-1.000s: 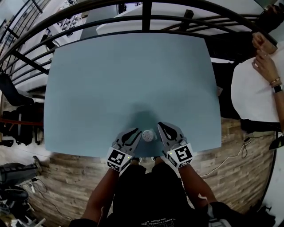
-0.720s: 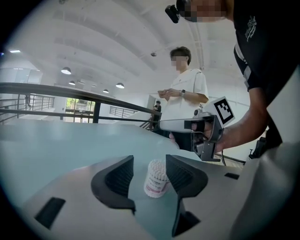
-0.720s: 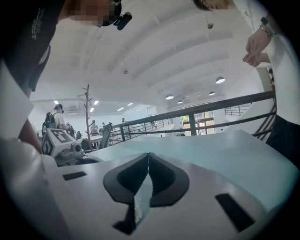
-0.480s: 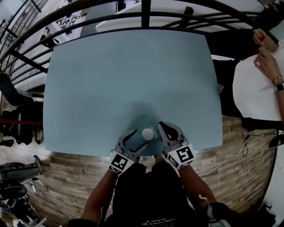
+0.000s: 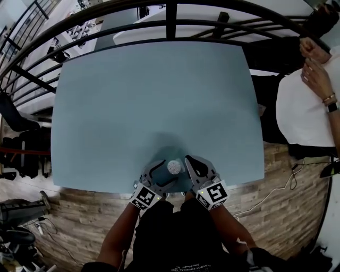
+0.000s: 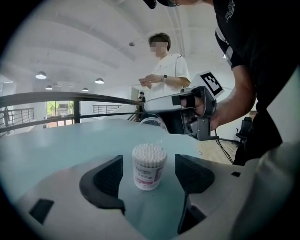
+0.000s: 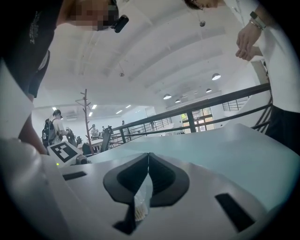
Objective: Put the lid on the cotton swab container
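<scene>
The cotton swab container [image 5: 173, 167] stands upright and uncovered on the blue-grey table [image 5: 149, 95], near its front edge. Its white swab tips show at the top [image 6: 149, 155], above a pink label. My left gripper [image 5: 163, 173] is open; its jaws have just been opening. The container stands between the black pads [image 6: 107, 177] without touching them. My right gripper [image 5: 189, 163] is just right of the container. It is shut on a thin clear plastic piece, apparently the lid [image 7: 142, 199], pinched between its pads. In the left gripper view the right gripper [image 6: 157, 123] hangs behind the container.
A black metal railing [image 5: 170, 16] curves round the table's far side. A person in a white shirt [image 5: 305, 106] stands by the right edge. The table's front edge lies right under both grippers; cables and gear lie on the wooden floor [image 5: 79, 212] at left.
The left gripper's jaws went from nearly shut to wide apart, and it drew back toward the front edge and lower. The container now stands between its jaws. The right gripper barely moved.
</scene>
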Motion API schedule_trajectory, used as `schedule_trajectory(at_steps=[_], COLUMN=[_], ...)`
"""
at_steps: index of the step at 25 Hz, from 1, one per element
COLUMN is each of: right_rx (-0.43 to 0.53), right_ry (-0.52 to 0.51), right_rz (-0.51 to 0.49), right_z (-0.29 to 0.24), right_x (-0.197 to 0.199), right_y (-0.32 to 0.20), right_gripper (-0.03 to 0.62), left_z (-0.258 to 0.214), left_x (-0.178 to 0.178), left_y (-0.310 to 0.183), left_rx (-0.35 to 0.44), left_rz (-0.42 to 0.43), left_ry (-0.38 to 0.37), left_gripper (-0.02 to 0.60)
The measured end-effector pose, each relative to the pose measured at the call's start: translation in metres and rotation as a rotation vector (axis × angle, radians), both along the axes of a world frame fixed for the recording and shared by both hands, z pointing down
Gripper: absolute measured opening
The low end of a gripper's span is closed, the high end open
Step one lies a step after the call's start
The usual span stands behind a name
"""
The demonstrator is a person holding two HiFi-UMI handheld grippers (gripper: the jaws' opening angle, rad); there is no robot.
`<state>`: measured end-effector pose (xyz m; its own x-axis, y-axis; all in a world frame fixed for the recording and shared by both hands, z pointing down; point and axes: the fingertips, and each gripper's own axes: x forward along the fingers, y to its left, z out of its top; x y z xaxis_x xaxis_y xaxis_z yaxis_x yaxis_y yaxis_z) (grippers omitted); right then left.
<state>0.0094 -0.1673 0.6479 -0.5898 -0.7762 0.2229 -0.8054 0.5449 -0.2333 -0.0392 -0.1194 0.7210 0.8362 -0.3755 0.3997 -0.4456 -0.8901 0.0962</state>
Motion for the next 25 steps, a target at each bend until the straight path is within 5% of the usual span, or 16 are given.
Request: schedule_trajectory(at_steps=[14,25], right_rx=[-0.036,-0.054], right_ry=[0.023,0.037], right_rz=[-0.027,-0.060], right_z=[0.012,0.021], right_x=[0.004,-0.005], right_y=[0.009,0.011], right_gripper=[0.018,0.018], left_z=[0.005,0.005], left_x=[0.016,0.015], left_y=[-0.008,-0.012], left_rx=[-0.001,0.008], left_rz=[-0.001,-0.030], left_ry=[0.004,0.008], left_gripper=[0.341,0.275])
